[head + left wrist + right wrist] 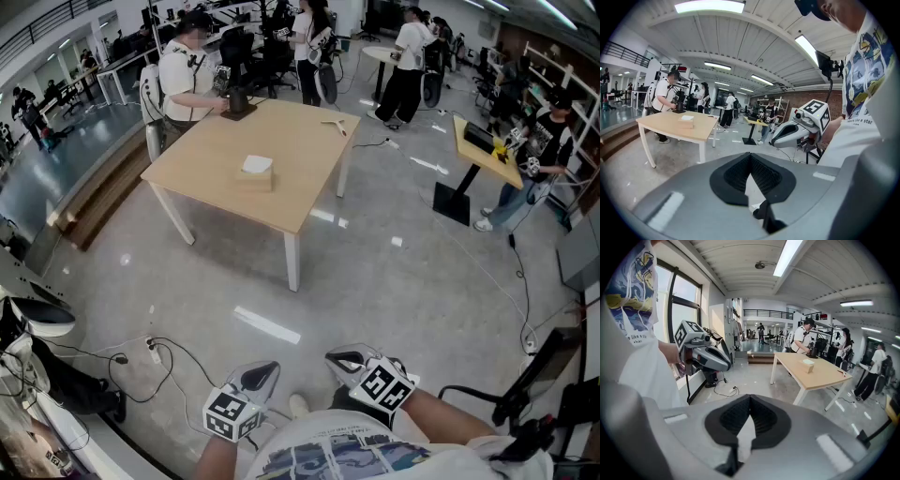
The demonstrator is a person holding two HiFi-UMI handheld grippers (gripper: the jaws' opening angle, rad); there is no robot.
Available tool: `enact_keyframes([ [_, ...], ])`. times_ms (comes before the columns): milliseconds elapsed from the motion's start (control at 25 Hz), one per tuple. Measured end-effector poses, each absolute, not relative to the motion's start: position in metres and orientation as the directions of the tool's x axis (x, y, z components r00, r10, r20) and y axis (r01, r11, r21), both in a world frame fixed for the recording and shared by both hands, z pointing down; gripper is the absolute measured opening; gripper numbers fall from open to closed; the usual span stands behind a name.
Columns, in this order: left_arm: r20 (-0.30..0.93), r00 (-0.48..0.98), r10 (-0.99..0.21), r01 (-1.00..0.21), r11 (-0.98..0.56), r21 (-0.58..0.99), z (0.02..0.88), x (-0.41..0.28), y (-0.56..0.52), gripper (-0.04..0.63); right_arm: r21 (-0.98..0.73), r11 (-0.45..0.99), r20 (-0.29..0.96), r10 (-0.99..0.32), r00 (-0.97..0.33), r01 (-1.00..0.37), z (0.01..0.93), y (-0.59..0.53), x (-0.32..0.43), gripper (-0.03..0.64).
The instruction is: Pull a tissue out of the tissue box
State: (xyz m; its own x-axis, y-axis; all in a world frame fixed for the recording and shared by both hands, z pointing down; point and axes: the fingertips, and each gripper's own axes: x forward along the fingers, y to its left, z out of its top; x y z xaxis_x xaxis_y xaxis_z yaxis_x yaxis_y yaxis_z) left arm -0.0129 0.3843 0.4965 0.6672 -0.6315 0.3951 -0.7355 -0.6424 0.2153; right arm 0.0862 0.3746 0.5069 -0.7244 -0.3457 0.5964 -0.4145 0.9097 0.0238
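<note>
Tissue box (254,177): small, low and rectangular, with light tan sides close in tone to the surface under it. It sits flat on its base on the pale wooden table (291,141), roughly mid-top, a little toward the near-left edge in the head view and well in from every edge.

Tissue (257,164): white, showing on the box's top face as a small pale patch over the opening. At this range it is too small to tell whether it stands up in a tuft or lies flat.

Both gripper views show the same: tan box below, white on top, level on the tabletop.
</note>
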Motion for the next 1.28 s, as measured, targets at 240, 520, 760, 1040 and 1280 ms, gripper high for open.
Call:
enact_keyframes([
  [240, 0.400, 0.647, -0.649, -0.754, -0.622, 0.211, 0.490, -0.009, 0.364, 0.003, 0.020, 0.918, 0.591, -0.330, -0.736, -0.396, 0.501, 0.351, 0.090, 0.003],
  [520, 0.419, 0.608, -0.674, -0.787, -0.580, 0.208, 0.487, 0.003, 0.328, 0.003, 0.005, 0.938, 0.590, -0.282, -0.756, -0.346, 0.499, 0.312, 0.099, 0.003],
  [760, 0.418, 0.563, -0.713, -0.824, -0.526, 0.212, 0.481, 0.031, 0.292, 0.003, -0.020, 0.948, 0.576, -0.248, -0.779, -0.317, 0.498, 0.267, 0.124, 0.003],
  [1040, 0.408, 0.503, -0.762, -0.863, -0.472, 0.182, 0.482, 0.057, 0.238, 0.003, -0.031, 0.959, 0.530, -0.224, -0.818, -0.283, 0.500, 0.209, 0.145, 0.005],
  [1280, 0.401, 0.414, -0.817, -0.910, -0.375, 0.176, 0.477, 0.069, 0.204, 0.003, -0.067, 0.969, 0.516, -0.171, -0.839, -0.238, 0.507, 0.178, 0.156, 0.019],
])
